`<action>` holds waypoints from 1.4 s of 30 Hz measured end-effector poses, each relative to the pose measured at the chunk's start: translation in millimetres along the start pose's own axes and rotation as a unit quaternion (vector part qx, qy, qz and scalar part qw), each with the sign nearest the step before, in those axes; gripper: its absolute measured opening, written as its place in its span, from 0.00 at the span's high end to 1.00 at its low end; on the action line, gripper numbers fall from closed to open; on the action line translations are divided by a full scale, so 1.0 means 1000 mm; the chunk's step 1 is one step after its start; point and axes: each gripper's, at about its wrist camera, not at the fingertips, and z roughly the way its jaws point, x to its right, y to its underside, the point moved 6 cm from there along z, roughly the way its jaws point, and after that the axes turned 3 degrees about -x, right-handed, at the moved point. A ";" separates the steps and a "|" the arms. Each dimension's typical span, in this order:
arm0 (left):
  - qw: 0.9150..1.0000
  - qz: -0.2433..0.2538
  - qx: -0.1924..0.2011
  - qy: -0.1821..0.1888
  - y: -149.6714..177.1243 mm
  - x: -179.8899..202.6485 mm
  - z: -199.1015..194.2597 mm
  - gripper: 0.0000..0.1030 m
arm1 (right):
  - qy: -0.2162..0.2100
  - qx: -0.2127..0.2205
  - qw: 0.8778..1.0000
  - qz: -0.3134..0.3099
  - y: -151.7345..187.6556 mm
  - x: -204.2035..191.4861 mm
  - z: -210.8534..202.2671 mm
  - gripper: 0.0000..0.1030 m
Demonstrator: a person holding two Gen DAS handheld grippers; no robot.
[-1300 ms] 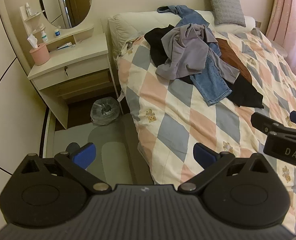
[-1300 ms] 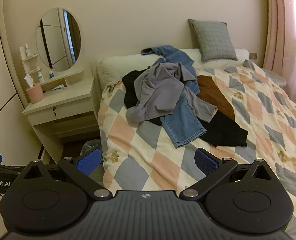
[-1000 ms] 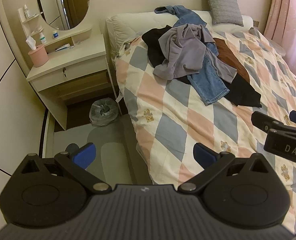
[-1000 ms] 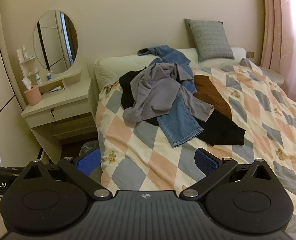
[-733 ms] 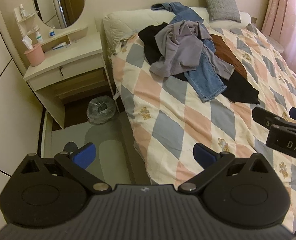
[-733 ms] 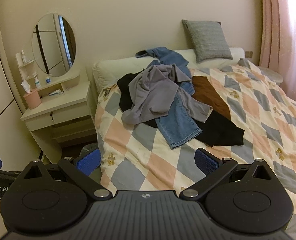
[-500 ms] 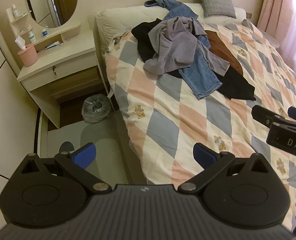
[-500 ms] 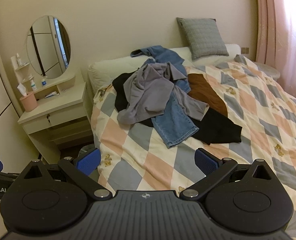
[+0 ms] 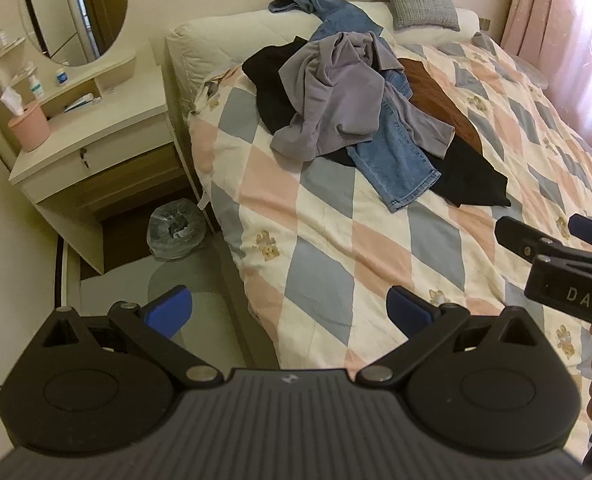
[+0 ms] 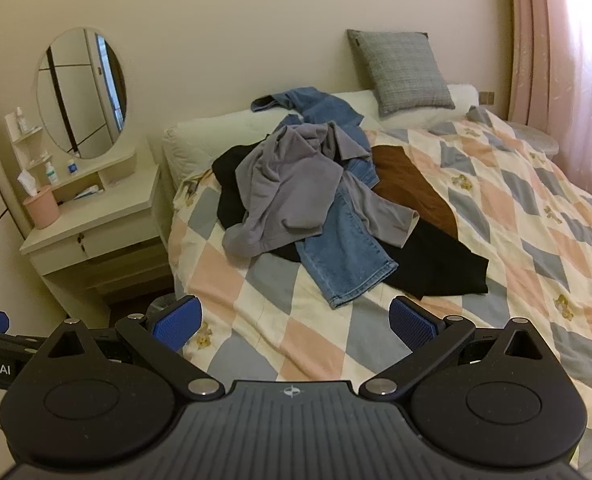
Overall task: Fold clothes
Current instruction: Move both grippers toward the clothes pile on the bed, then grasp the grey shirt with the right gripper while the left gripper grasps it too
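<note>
A heap of clothes lies near the head of the bed: a grey top [image 9: 336, 100] [image 10: 291, 196] on top, blue jeans [image 9: 396, 164] [image 10: 348, 264], a black garment [image 9: 472, 180] [image 10: 444, 268] and a brown one [image 9: 436, 100] [image 10: 412, 188]. My left gripper [image 9: 287, 312] is open and empty, hovering over the bed's near left edge, well short of the heap. My right gripper [image 10: 296, 320] is open and empty above the quilt, short of the jeans. It also shows at the right edge of the left wrist view [image 9: 556, 248].
The bed has a checked quilt [image 9: 336, 248] [image 10: 536, 232] and a grey pillow [image 10: 400, 68] at the head. A white dressing table [image 9: 87, 136] [image 10: 91, 220] with an oval mirror and a pink tissue cup [image 9: 29, 128] stands left. A lined bin [image 9: 175, 228] is on the floor. Pink curtains [image 10: 568, 60] hang right.
Both grippers have drifted slowly, so the bed and heap shift a little left in both views. Both stay open and empty. No clothes have moved.
</note>
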 end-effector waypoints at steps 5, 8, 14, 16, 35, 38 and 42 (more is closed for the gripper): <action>1.000 0.016 -0.009 0.014 -0.034 -0.008 0.037 0.01 | 0.015 -0.012 1.000 0.008 -0.014 -0.003 0.038 0.00; 0.999 0.025 -0.018 0.024 -0.059 -0.014 0.066 0.01 | 0.027 -0.021 0.999 0.015 -0.026 -0.003 0.067 0.00; 0.998 0.057 -0.020 0.034 -0.100 -0.025 0.124 0.01 | 0.062 -0.025 0.998 0.003 -0.047 -0.006 0.120 0.00; 0.997 0.073 -0.015 0.028 -0.110 -0.030 0.145 0.01 | 0.073 -0.020 0.997 0.001 -0.049 -0.005 0.138 0.00; 0.897 0.425 0.110 -0.058 -0.140 -0.019 0.373 0.15 | 0.139 -0.022 0.969 -0.204 -0.024 -0.004 0.349 0.48; 0.873 0.464 0.135 -0.062 -0.149 -0.016 0.400 0.16 | 0.143 -0.009 0.958 -0.250 -0.032 -0.008 0.382 0.48; 0.847 0.504 0.160 -0.056 -0.155 -0.013 0.435 0.16 | 0.134 -0.003 0.938 -0.320 -0.033 -0.015 0.424 0.48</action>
